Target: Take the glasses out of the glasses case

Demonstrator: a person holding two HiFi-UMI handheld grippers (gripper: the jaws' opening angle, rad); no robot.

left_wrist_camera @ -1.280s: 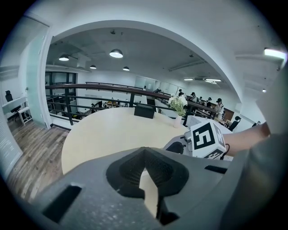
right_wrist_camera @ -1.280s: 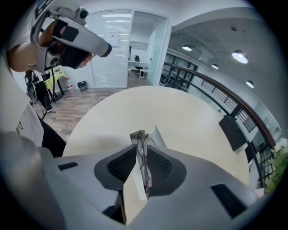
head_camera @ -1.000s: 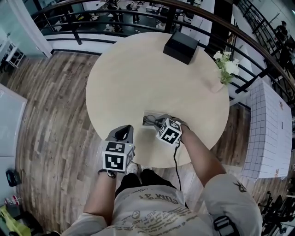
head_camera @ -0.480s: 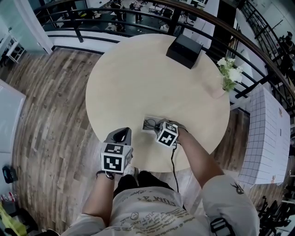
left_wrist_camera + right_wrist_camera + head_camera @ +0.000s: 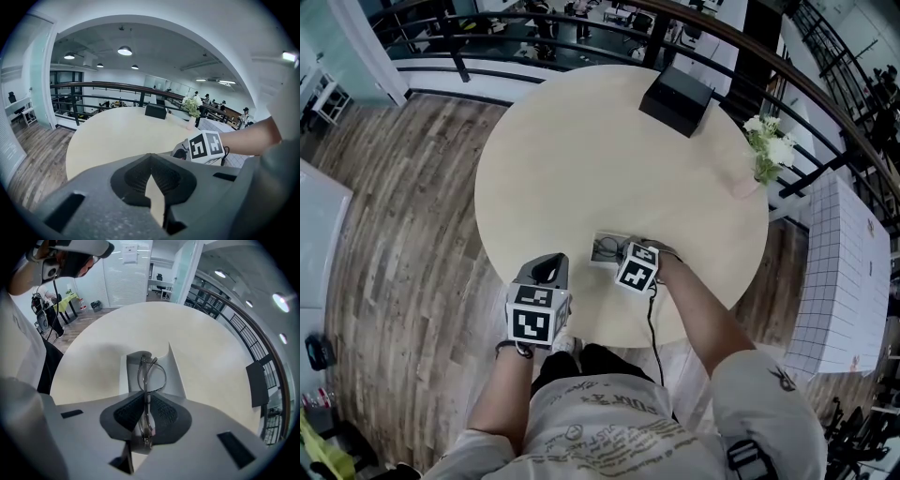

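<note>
An open light-grey glasses case (image 5: pixel 605 249) lies near the front edge of the round beige table (image 5: pixel 581 159). My right gripper (image 5: pixel 625 253) is at the case, its marker cube above it. In the right gripper view the jaws are shut on the thin metal-framed glasses (image 5: pixel 149 373), whose lenses stand edge-up over the case (image 5: pixel 176 376). My left gripper (image 5: pixel 547 266) hovers at the table's front edge, left of the case and apart from it. Its jaws meet at the tips with nothing between them (image 5: pixel 151 165).
A black box (image 5: pixel 677 97) sits at the table's far side. A small vase of white flowers (image 5: pixel 766 148) stands at the right edge. A dark railing (image 5: pixel 825 112) curves behind the table, and wood floor (image 5: pixel 403 225) lies to the left.
Almost nothing differs. The right gripper has shifted very slightly over the case; the left gripper holds its place at the table's front edge.
</note>
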